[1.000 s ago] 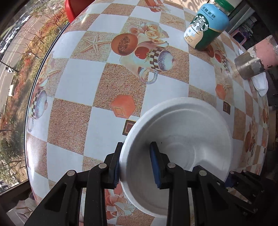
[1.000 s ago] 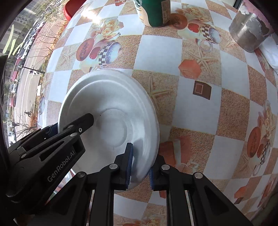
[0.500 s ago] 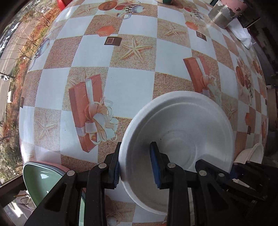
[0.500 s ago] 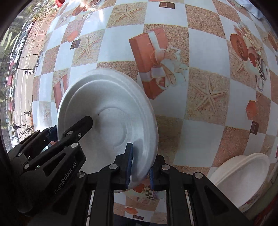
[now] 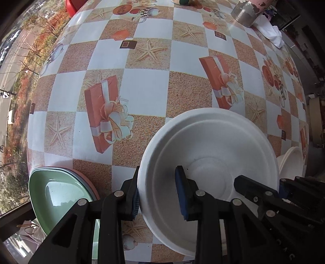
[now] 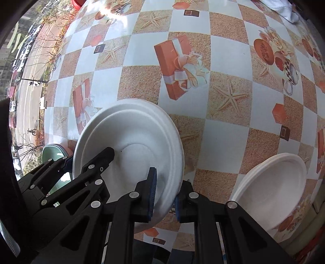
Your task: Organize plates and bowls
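A white foam plate (image 5: 211,154) hangs above the checked tablecloth, held at both sides. My left gripper (image 5: 158,193) is shut on its left rim, one blue pad inside and one outside. In the right wrist view the same white foam plate (image 6: 130,146) has its right rim pinched by my right gripper (image 6: 164,195), which is shut on it. A second white plate (image 6: 274,188) lies on the table at the lower right. A stack of green and pink plates (image 5: 54,190) sits at the table's near left edge, partly behind the left fingers.
The table (image 5: 142,85) carries a printed cloth with gift boxes and starfish. A metal cup (image 5: 245,12) and a white cloth (image 5: 272,34) stand at the far right. A window with a street beyond runs along the left edge. The table's near edge lies just under the grippers.
Both grippers have carried the white plate across the table toward the near edge. The bottle has left the view; the green and pink stack and the second white plate have come in.
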Motion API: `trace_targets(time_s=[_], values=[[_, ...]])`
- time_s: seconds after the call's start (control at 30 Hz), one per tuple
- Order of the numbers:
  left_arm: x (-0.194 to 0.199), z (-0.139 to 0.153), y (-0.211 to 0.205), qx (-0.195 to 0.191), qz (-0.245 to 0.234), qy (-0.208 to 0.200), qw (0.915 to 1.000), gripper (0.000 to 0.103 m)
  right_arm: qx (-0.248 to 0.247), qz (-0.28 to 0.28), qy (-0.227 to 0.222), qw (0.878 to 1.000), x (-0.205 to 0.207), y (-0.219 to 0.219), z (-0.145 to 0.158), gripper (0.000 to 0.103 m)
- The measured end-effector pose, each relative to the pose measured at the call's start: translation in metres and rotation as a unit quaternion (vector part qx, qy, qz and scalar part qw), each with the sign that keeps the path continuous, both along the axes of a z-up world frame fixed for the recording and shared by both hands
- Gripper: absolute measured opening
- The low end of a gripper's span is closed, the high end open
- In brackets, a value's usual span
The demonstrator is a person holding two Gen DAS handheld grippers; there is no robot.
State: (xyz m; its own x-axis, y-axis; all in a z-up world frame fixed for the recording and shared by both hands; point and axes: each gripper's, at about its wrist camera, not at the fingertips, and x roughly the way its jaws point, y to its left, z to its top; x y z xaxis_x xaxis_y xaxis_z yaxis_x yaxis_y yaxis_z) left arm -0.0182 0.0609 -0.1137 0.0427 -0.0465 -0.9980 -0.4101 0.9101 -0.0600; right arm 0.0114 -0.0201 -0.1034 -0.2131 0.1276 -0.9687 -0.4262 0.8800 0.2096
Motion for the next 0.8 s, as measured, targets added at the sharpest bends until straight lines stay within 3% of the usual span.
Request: trace_targets(time_s=[0.4, 0.8], values=[[-0.012, 0.024, -0.016, -0.004, -0.010, -0.006, 0.9999, 0.033, 0.011, -0.013, -0.003, 1.000, 0.031, -0.028, 0.010, 0.018], [-0.003, 0.047, -0.038, -0.008, -0.051, -0.026, 0.9983, 0.033, 0.027, -0.056, -0.033, 0.998, 0.039, -0.061, 0.045, 0.018]])
